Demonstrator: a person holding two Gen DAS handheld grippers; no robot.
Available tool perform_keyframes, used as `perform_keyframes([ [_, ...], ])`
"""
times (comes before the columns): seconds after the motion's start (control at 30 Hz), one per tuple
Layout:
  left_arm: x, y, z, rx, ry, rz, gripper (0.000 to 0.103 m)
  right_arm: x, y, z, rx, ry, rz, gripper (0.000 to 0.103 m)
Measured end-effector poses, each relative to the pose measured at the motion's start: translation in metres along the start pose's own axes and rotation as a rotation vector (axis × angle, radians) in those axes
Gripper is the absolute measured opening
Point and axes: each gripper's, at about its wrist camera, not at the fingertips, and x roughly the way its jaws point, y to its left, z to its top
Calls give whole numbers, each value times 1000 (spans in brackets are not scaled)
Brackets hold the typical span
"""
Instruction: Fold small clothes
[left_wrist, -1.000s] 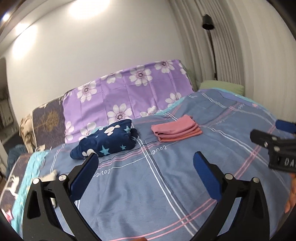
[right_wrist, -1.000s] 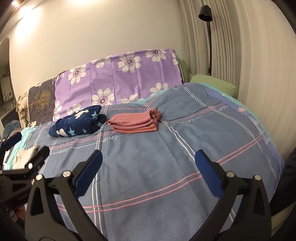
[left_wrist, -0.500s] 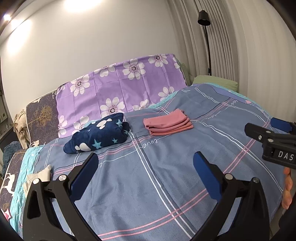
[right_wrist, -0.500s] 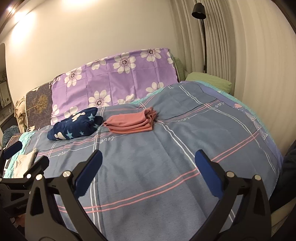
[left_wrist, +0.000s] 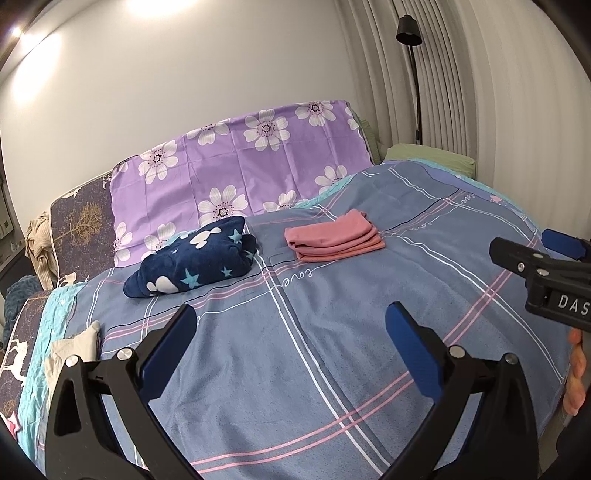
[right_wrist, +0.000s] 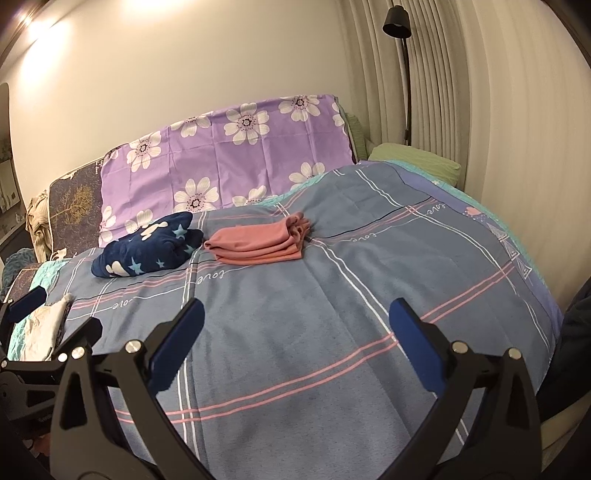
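Observation:
A folded pink garment lies far back on the blue plaid bedspread. Left of it sits a folded navy garment with stars. A crumpled white cloth lies at the bed's left edge. My left gripper hovers open and empty over the near bedspread. My right gripper is open and empty too, well short of the clothes. The right gripper also shows at the right edge of the left wrist view, held by a hand.
A purple flowered sheet covers the headboard. A green pillow lies at the far right corner. A black floor lamp stands against the pleated curtain. More fabric piles at the far left.
Both grippers have pulled back and risen a little, so the folded clothes look farther off and more of the bed's left edge and white cloth shows. Both stay open.

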Motion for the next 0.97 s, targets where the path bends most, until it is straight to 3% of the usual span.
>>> perform_keyframes([
  [0.97, 6, -1, -10, 9, 40, -30, 102, 6, 5, -6, -7, 33, -9, 101],
])
